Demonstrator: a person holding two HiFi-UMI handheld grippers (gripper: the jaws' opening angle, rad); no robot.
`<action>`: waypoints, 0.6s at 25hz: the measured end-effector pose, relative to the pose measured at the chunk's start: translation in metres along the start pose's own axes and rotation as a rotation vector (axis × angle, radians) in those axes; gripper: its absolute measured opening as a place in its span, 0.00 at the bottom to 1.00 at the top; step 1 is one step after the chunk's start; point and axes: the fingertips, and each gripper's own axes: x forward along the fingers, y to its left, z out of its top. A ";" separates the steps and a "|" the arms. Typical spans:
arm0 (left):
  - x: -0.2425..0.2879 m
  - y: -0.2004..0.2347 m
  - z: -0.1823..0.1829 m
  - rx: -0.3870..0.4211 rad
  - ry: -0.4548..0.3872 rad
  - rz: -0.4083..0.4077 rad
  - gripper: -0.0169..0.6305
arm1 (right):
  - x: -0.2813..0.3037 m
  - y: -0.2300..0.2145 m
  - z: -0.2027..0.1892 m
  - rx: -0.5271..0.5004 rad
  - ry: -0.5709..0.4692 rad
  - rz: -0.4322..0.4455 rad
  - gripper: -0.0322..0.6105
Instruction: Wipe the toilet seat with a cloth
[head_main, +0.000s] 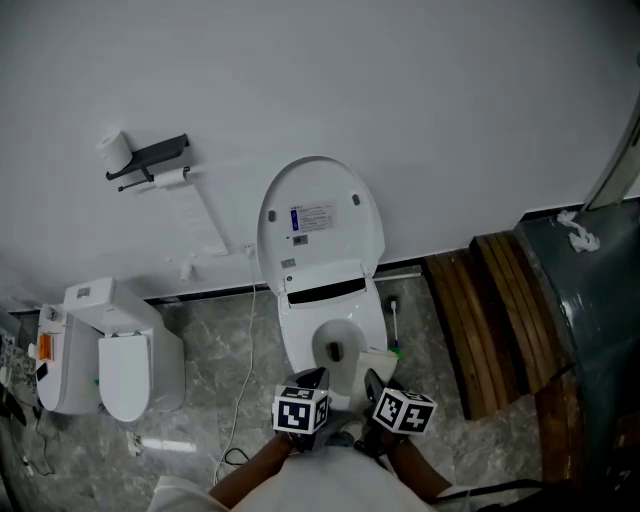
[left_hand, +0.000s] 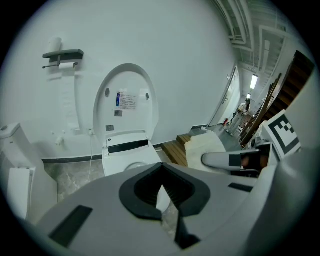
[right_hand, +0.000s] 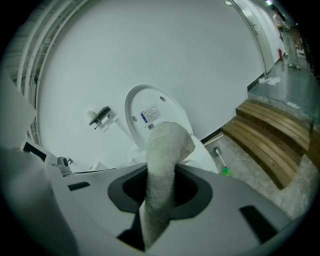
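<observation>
In the head view the toilet stands at mid frame with its lid raised against the wall. The front of the seat is hidden behind both grippers, which sit at the lower middle of the frame.

The right gripper has its fingers clenched on the cloth. In the right gripper view the cloth rises as a pale roll from between them and covers the lower part of the lid and most of the bowl. Its lower end is cut off behind the gripper body. In the head view only a pale patch of cloth shows, just right of the bowl opening. Whether it touches the seat I cannot tell.

The left gripper is clenched on nothing: its fingers meet, and only a slit of seat and floor shows below them.

The hands are hidden under the marker cubes; only the forearms show, cut off by the bottom edge.

A brush lies right of the toilet, partly behind it. Steps run off at the right, and a second toilet stands at lower left.
</observation>
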 end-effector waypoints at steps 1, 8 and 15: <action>0.000 0.001 0.001 -0.003 -0.001 0.002 0.05 | 0.000 0.001 0.001 -0.005 0.000 0.003 0.18; 0.000 0.010 0.000 -0.032 0.002 0.024 0.05 | 0.002 0.006 0.003 -0.027 0.002 0.002 0.18; -0.002 0.014 0.002 -0.043 0.000 0.026 0.05 | 0.008 0.007 -0.002 -0.041 0.024 -0.002 0.18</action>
